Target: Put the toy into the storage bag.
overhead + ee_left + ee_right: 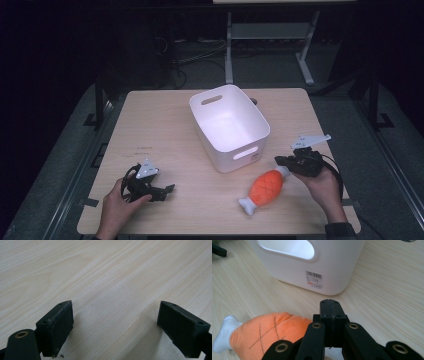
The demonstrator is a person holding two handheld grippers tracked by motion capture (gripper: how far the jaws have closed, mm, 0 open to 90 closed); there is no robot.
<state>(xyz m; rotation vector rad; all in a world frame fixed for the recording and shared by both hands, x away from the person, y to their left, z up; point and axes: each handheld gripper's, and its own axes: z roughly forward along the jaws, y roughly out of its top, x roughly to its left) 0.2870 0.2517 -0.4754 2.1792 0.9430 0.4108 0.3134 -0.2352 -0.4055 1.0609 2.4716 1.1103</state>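
Orange plush drumstick toy (265,188): soft, light, squashy; pinch the white bone end. Right claw (329,305) closed, empty, beside it. Left claw (115,327) wide open, empty.

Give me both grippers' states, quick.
Left gripper: open, nothing between the jaws.
Right gripper: shut, beside the orange plush toy, holding nothing visible.

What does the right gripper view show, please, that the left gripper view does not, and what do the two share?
Only the right gripper view shows the orange plush toy, the white bin with its barcode label, and the right tongs with jaws pressed together. Only the left gripper view shows the left tongs, jaws wide apart with nothing between them. Both share the light wooden table.
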